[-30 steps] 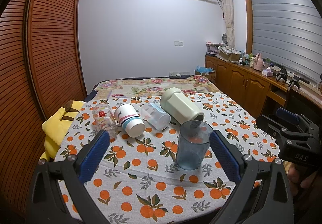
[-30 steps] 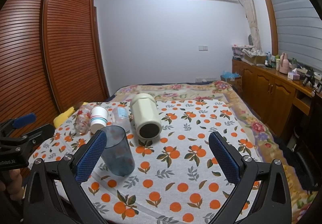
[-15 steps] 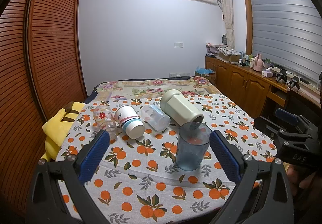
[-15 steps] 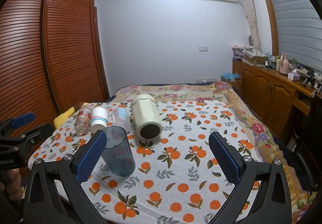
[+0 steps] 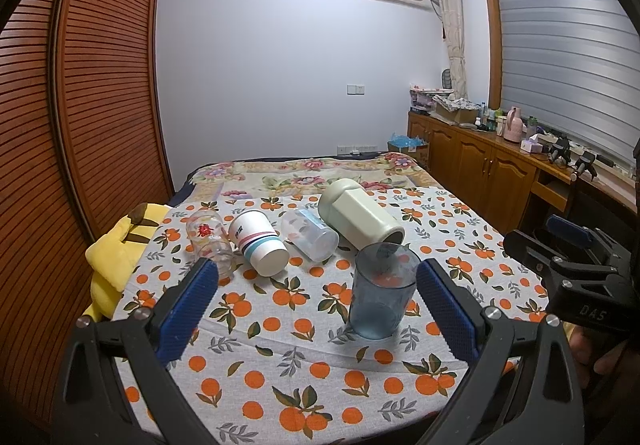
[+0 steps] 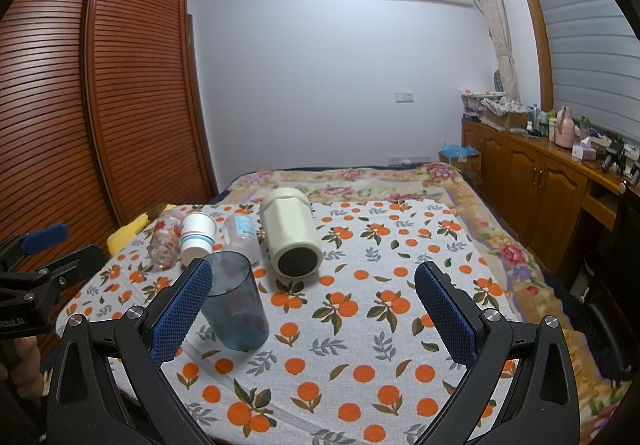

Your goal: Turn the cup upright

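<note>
Blue tumbler [image 5: 380,293]: upright already on the orange-print bench [image 5: 280,365]. Four cups lie on their sides behind it; cream cup [image 5: 360,215] nearest, long axis pointing mouth-first toward the right gripper [image 6: 312,317], the likelier one to reach it. Left gripper [image 5: 316,305]: open, empty. Right gripper: open, empty.
</note>
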